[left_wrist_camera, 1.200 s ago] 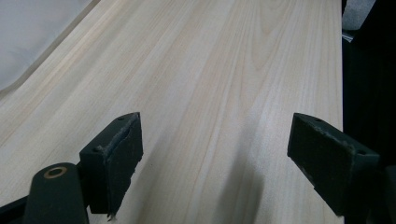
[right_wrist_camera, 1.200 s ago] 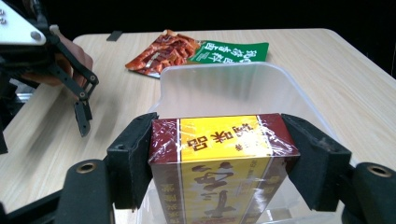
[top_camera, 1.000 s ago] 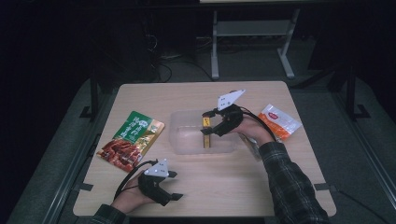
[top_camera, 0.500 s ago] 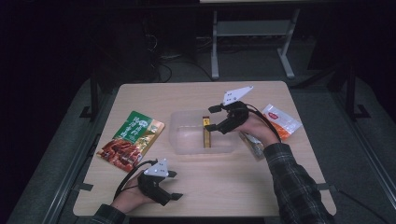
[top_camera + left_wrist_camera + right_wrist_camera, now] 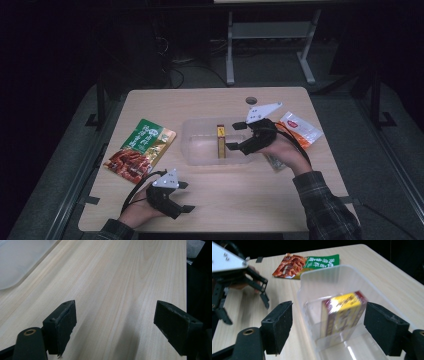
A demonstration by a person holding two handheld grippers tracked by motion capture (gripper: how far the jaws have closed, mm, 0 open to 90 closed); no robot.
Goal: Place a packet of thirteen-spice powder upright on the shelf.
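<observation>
A yellow and dark red box stands on its edge inside a clear plastic container at mid-table. My right gripper hovers just right of the box, open, its pads off it. Its jaws have just been closing slightly from their widest, with nothing pressed between them. In the right gripper view the box sits beyond the gripper, behind the container wall. My left gripper rests open near the front left edge, and its own view shows the gripper over bare wood.
A green and red food packet lies left of the container, also seen as the packet. An orange and white sachet lies at the right, and another small packet lies by the right hand. A round hole marks the table's back.
My right gripper has drawn back to the right and slightly up, away from the box, which stays standing in the container. The left gripper has not moved.
</observation>
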